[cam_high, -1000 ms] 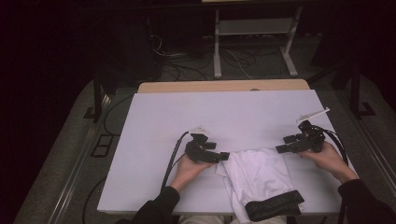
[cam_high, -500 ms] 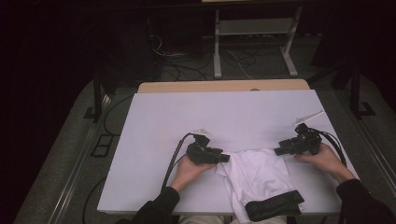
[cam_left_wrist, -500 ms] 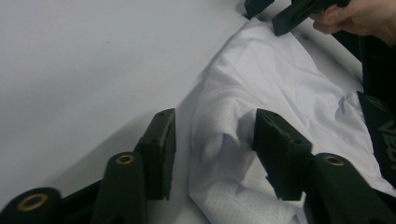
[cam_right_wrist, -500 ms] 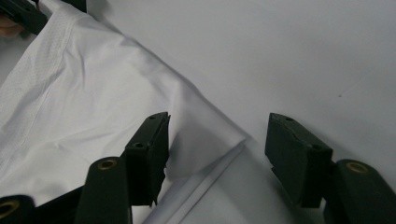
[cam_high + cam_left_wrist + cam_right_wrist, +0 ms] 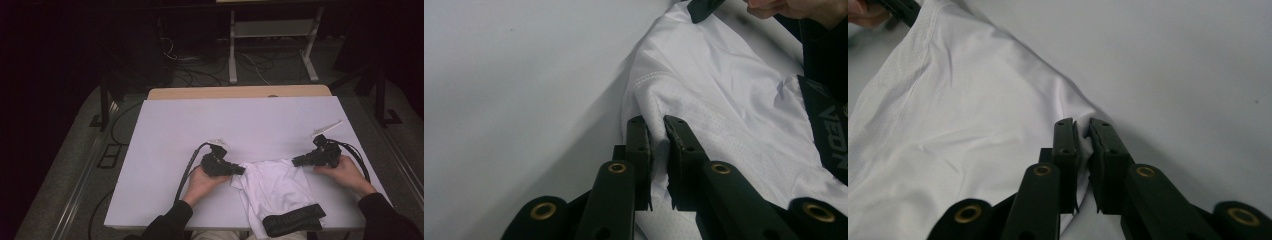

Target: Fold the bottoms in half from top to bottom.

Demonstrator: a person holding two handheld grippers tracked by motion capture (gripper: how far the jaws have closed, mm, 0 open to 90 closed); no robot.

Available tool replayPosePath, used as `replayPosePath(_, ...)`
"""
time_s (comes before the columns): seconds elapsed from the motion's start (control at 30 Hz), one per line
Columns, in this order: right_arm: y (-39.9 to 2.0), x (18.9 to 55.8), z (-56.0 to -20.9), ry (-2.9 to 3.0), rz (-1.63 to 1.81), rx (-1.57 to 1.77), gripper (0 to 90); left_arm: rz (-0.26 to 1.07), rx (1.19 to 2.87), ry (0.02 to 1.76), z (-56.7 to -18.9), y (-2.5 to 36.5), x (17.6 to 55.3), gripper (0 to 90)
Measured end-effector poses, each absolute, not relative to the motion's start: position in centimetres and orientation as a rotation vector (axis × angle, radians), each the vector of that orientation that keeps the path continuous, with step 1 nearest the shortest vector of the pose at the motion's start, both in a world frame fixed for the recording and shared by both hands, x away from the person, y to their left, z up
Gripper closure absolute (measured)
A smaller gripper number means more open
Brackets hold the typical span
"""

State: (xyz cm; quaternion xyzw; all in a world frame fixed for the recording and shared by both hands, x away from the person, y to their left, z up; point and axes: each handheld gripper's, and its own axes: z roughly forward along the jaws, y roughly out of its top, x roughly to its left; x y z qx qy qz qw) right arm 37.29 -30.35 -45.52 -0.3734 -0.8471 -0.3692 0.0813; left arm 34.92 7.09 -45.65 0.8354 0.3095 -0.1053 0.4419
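Nearest the table's front edge [image 5: 165,220], the white garment [image 5: 277,187] is lying with its black waistband [image 5: 292,219] toward the person. Beyond that, the left gripper [image 5: 657,122] and right gripper [image 5: 1083,124] have just been closing and are now pinching fabric at opposite far corners. Risk: both bites look shallow, so thin cloth could be slipping out under tension.

We see white shorts [image 5: 275,187] with a black waistband [image 5: 293,219] lying flat at the desk's six o'clock edge.
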Motion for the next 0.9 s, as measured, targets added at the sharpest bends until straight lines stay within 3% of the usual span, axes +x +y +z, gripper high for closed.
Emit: replayPosePath(0.9, -28.6, 38.7, -44.3, -2.415, -1.234, -1.273, 83.7, -0.104, 2.113, 0.721, -43.1, 9.3, 34.9, 86.8)
